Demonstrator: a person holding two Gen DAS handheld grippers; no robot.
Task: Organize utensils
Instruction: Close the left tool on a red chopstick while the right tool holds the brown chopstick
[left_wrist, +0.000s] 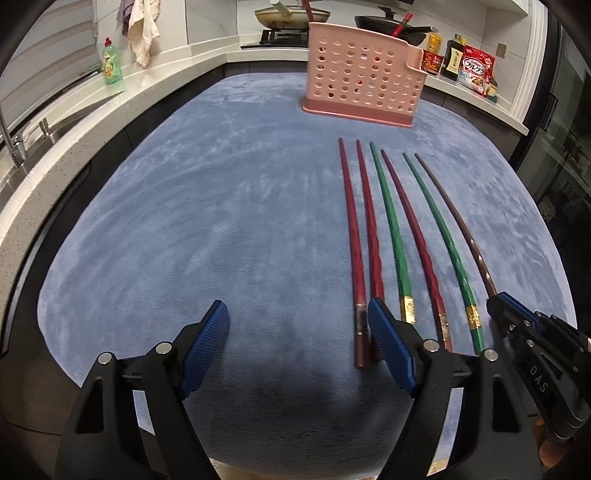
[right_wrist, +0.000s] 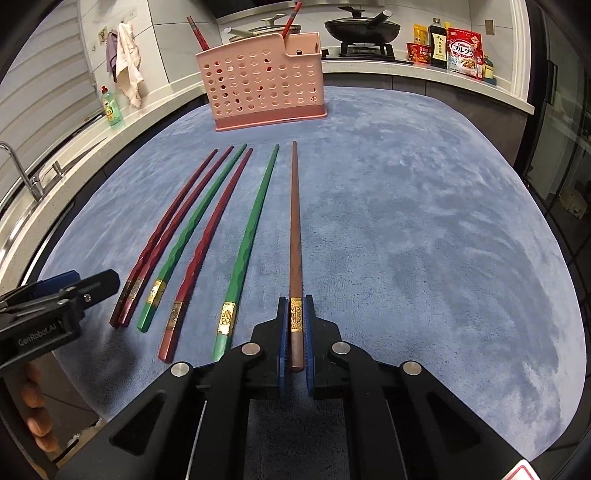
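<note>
Right gripper (right_wrist: 295, 339) clamped, left gripper (left_wrist: 295, 347) agape.

Six chopsticks side by side on blue mat: three red (right_wrist: 201, 243), two green (right_wrist: 251, 240), one brown (right_wrist: 295, 236); pink perforated holder (right_wrist: 264, 86) upright beyond their tips.

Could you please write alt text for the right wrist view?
The right tool is shut on a brown chopstick lying on a blue mat. Five red and green chopsticks lie left of it, before a pink holder.
</note>
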